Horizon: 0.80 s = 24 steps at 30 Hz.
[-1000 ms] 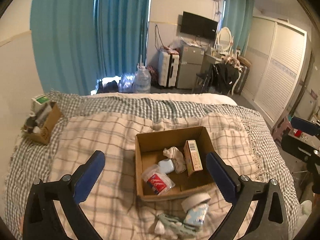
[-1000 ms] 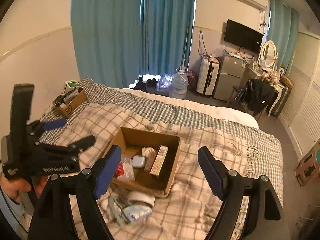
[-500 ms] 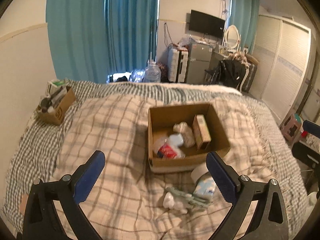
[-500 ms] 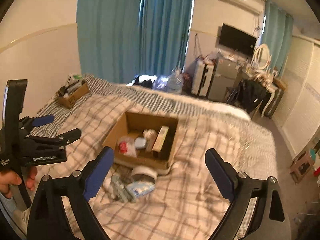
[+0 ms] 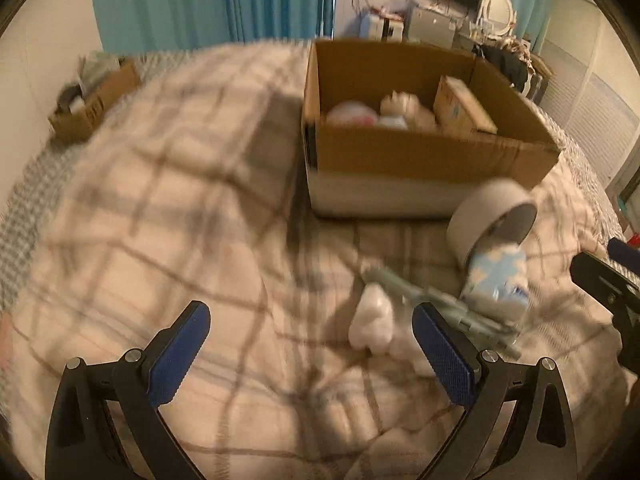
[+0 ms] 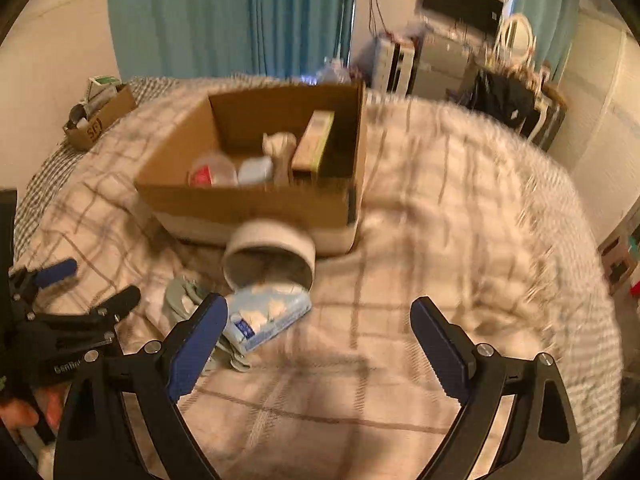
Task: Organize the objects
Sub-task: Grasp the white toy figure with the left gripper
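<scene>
Though motion blur softens most of both views, the bed [image 6: 460, 208] with its plaid blanket carries an open cardboard box [image 6: 256, 200], the landmark here. Inside the box lie a tan carton [image 6: 314, 146], a crumpled white item [image 6: 280, 152], a pale blue item [image 6: 256, 170] and a clear bag with red [image 6: 210, 172]; their print is unreadable. Just in front of the box a white tape roll [image 6: 268, 260] tilts against a blue cloud-print pack [image 6: 268, 316], with a grey-green packet [image 5: 440, 304] and a white wad [image 5: 372, 320] beside them. Far left of the box, a small carton [image 6: 100, 118] shows partial letters, perhaps "SF". Both the left gripper [image 5: 312, 356] and right gripper [image 6: 320, 344] hang spread wide and empty before the box; the left one's body reads "GenRo", cut off.
</scene>
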Motion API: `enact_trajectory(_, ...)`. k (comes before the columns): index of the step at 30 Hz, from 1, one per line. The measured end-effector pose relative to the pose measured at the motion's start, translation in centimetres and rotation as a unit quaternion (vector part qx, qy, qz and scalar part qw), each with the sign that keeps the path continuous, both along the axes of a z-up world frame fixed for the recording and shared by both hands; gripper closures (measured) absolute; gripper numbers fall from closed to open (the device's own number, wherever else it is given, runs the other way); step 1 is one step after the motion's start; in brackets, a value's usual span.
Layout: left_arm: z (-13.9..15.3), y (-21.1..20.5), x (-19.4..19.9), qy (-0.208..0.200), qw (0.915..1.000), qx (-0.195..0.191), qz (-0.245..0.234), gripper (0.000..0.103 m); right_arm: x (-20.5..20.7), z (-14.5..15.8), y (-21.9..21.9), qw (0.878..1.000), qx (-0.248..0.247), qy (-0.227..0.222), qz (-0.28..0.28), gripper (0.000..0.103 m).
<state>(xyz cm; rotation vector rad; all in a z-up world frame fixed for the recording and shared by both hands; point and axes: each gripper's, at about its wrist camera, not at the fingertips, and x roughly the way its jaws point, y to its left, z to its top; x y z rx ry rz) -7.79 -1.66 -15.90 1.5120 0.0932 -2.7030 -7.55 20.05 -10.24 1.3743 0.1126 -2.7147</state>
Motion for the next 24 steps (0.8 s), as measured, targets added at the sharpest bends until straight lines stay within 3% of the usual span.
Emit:
enact_trajectory(3,-1.0,0.6,0.1,-0.017,0.9997,0.009,-0.015,0.0,-0.4,-1.5,0.6,1.0,-0.011,-0.017,-0.013,0.01)
enact_trajectory(13,-3.0,4.2,-0.7,-0.061,0.9942,-0.002,-0.089,0.0,-0.5,-1.4,0.2,1.0,-0.005,-0.022,-0.015,0.01)
enact_trajectory(15,-3.3,4.2,-1.3,-0.065,0.9928,0.025,-0.098,0.009,-0.7,-1.5,0.2,1.0,-0.005,-0.027,-0.016,0.01)
enact_trajectory(17,-3.8,4.2,-1.8,-0.077,0.9884,0.065,-0.113,0.033,-0.8,-1.7,0.1,0.999,-0.001,-0.03,-0.017,0.01)
enact_trajectory(19,-3.8,4.2,-1.7,-0.078,0.9874,0.075,-0.115,0.035,-0.8,-1.7,-0.2,0.999,0.007,-0.032,-0.015,0.01)
enact_trajectory(20,-3.6,4.0,-1.6,-0.074,0.9875,0.078,-0.115,0.043,-0.9,-1.7,-0.3,0.999,0.01,-0.033,-0.014,0.01)
enact_trajectory(24,-2.1,2.7,-0.3,-0.072,0.9876,0.099,-0.099,0.043,-0.9,-1.2,-1.0,0.999,0.025,-0.032,-0.002,0.01)
